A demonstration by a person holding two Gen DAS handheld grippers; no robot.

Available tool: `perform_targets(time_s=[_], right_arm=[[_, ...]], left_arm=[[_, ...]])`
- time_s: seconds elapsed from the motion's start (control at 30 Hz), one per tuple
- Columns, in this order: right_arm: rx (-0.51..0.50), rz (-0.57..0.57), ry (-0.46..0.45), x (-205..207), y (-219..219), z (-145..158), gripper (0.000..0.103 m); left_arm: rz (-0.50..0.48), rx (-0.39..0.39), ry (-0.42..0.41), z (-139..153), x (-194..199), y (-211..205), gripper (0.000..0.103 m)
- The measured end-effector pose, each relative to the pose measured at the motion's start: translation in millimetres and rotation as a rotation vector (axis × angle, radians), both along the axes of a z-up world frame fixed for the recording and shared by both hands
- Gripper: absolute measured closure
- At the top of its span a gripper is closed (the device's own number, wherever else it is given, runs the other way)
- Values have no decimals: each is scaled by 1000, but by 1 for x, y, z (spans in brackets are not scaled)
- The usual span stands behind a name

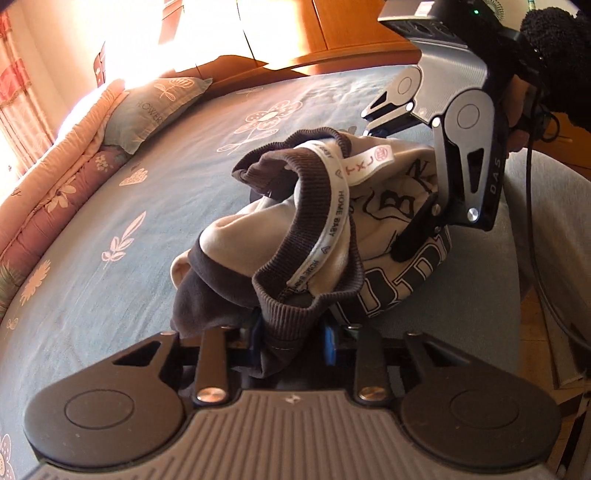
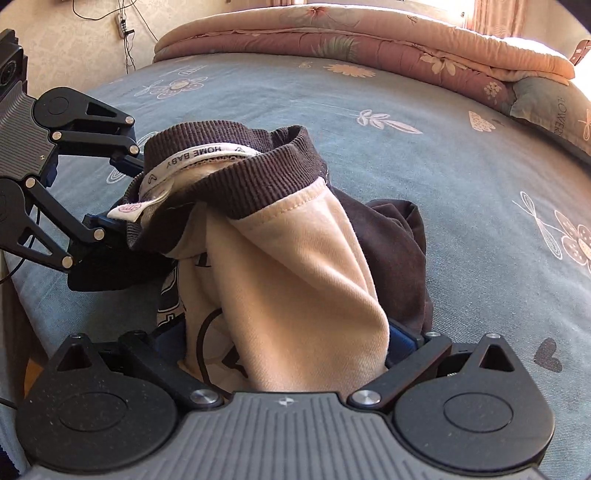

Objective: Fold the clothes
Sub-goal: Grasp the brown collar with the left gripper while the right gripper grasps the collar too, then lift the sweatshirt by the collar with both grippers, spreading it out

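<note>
A small cream sweatshirt (image 1: 258, 236) with dark brown ribbed collar and sleeves lies bunched on the blue bedsheet (image 1: 110, 199); a "HOME BABY" tape lines its neck. My left gripper (image 1: 293, 339) is shut on the dark collar and sleeve fabric. It also shows at the left of the right wrist view (image 2: 110, 192), at the collar. My right gripper (image 2: 284, 343) is shut on the cream body of the sweatshirt (image 2: 295, 266). In the left wrist view it (image 1: 391, 188) comes down from the upper right, its fingertips buried in the cloth.
A folded peach and pink quilt (image 2: 369, 40) and a blue pillow (image 1: 155, 107) lie along the far side of the bed. Wooden cabinets (image 1: 351, 29) stand behind. The bed edge (image 2: 22, 291) and cables are at the left of the right wrist view.
</note>
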State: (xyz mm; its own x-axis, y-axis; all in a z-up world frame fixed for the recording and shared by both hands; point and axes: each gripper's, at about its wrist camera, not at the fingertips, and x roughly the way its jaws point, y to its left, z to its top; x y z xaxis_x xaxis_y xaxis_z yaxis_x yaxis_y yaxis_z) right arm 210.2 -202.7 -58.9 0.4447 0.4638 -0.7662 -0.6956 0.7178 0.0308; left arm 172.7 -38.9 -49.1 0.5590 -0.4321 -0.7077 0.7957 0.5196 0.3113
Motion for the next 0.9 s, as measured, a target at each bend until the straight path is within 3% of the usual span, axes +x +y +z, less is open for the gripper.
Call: perform_targets(time_s=[0.07, 0.2, 0.3, 0.47, 0.67, 0.9], right_arm=[[-3, -6, 5, -1, -2, 2, 0], [18, -20, -13, -12, -3, 22, 0], [86, 25, -77, -18, -10, 49, 0], [251, 57, -68, 13, -29, 82, 0], [333, 149, 112, 72, -24, 63, 0], [362, 314, 413, 126, 16, 28, 0]], left_arm=[[11, -24, 6, 7, 3, 2, 90], [82, -120, 29, 30, 18, 19, 91], [180, -190, 57, 42, 31, 41, 92], [347, -242, 143, 29, 33, 83, 92], [534, -293, 247, 8, 32, 132, 92], [543, -297, 282, -1, 38, 135, 92]])
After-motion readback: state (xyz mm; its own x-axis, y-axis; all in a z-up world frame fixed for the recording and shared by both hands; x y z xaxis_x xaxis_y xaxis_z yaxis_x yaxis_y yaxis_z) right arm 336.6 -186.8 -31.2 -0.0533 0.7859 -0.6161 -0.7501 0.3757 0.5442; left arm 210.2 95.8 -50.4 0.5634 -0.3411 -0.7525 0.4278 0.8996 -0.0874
